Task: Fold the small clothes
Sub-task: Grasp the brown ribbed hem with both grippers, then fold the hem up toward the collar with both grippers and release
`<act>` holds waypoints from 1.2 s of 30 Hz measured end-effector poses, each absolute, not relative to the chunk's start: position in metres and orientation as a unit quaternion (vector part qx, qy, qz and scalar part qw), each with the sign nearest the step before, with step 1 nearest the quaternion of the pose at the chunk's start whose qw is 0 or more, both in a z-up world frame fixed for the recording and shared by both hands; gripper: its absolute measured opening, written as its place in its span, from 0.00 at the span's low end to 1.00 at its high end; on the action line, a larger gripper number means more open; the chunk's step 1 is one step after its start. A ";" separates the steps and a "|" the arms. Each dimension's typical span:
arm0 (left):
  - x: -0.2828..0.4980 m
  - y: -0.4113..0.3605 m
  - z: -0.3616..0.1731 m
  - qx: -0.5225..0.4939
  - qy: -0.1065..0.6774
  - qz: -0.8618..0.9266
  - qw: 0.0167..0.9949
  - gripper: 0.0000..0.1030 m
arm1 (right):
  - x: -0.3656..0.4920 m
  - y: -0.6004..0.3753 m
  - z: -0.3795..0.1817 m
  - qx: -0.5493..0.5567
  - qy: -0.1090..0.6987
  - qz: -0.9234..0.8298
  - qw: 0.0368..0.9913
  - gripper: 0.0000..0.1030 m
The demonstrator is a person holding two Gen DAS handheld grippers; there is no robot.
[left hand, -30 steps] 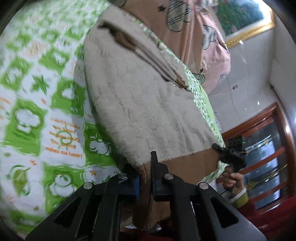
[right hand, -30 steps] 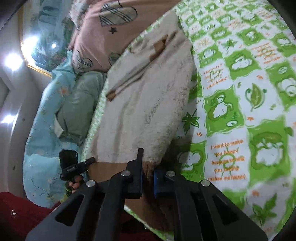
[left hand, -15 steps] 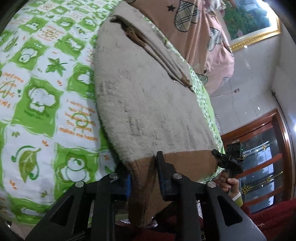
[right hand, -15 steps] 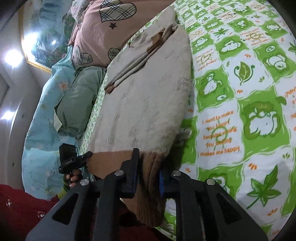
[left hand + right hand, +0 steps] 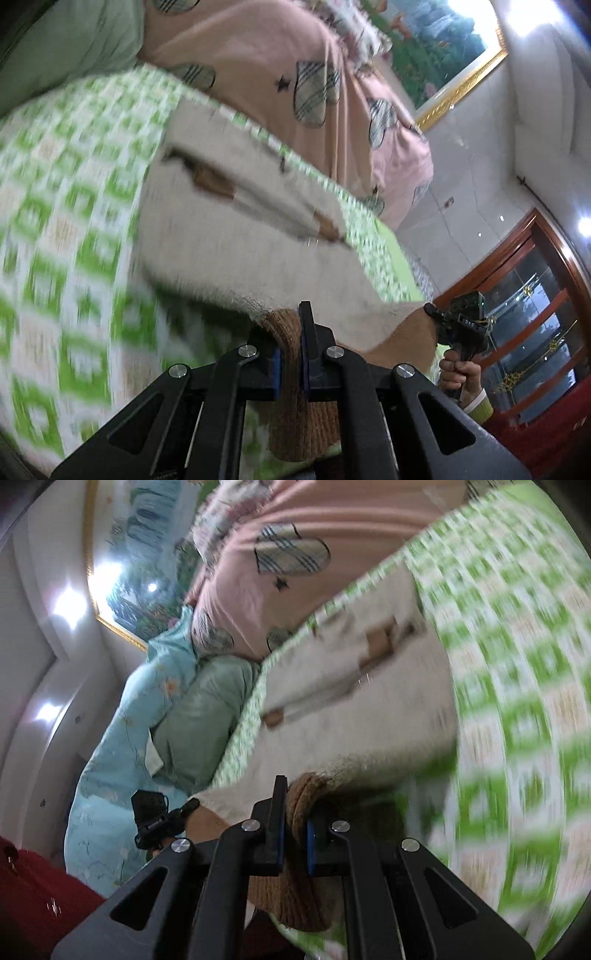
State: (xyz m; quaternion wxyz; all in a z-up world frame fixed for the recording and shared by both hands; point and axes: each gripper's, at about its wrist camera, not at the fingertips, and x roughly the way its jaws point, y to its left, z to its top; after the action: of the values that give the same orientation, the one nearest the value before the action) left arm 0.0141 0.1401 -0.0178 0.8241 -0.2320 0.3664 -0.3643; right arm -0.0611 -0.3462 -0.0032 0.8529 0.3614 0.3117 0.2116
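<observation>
You are clamping your left gripper [image 5: 290,354] and your right gripper [image 5: 293,830] each on a corner of the brown ribbed hem [image 5: 286,328] of the cream fuzzy sweater [image 5: 229,254], which is lying on the green-and-white printed bedsheet [image 5: 74,206], below the pink pillow [image 5: 280,62].

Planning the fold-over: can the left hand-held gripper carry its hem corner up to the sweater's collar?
Probably yes: the left hand-held gripper is shut on the brown hem, and nothing lies on the sweater before the collar.

green-print bedsheet [image 5: 74,229], pink pillow [image 5: 295,74], framed painting [image 5: 436,51], teal quilt [image 5: 122,738]
</observation>
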 end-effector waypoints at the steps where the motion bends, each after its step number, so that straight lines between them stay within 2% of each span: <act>1: 0.025 0.137 -0.010 -0.230 0.356 -0.364 0.829 0.06 | -0.052 -0.347 0.002 0.361 0.307 0.208 0.856 0.09; 7: 0.112 0.118 0.027 -0.208 0.316 -0.346 0.859 0.06 | 0.045 -0.378 0.027 0.355 0.289 0.154 0.876 0.09; 14: 0.226 0.096 0.041 -0.214 0.303 -0.308 0.876 0.06 | 0.153 -0.399 0.042 0.346 0.281 0.115 0.888 0.09; 21: 0.322 0.076 -0.001 -0.204 0.344 -0.259 0.879 0.06 | 0.236 -0.410 0.006 0.315 0.330 0.058 0.888 0.09; 25: 0.351 0.066 -0.034 -0.194 0.384 -0.239 0.870 0.07 | 0.259 -0.409 -0.025 0.286 0.369 0.034 0.884 0.10; 27: 0.353 0.066 -0.044 -0.195 0.399 -0.232 0.865 0.07 | 0.256 -0.413 -0.032 0.300 0.371 0.034 0.878 0.13; 28: 0.348 0.068 -0.046 -0.200 0.401 -0.233 0.863 0.10 | 0.251 -0.415 -0.030 0.305 0.366 0.033 0.879 0.19; 29: 0.340 0.069 -0.046 -0.202 0.399 -0.238 0.862 0.19 | 0.240 -0.416 -0.024 0.301 0.357 0.023 0.884 0.23; 31: 0.315 0.069 -0.044 -0.197 0.390 -0.251 0.864 0.28 | 0.216 -0.412 -0.010 0.282 0.334 0.009 0.899 0.40; 34: 0.272 0.052 -0.046 -0.168 0.393 -0.292 0.856 0.30 | 0.188 -0.384 0.004 0.242 0.320 0.064 0.914 0.40; 36: 0.250 0.027 -0.052 -0.139 0.407 -0.333 0.839 0.30 | 0.184 -0.355 0.002 0.204 0.343 0.124 0.909 0.40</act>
State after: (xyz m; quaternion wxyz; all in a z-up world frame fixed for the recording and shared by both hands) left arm 0.2503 0.0274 -0.0523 0.8391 -0.1391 0.4067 -0.3333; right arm 0.1842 -0.3548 0.0019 0.9086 0.2038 0.3429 0.1242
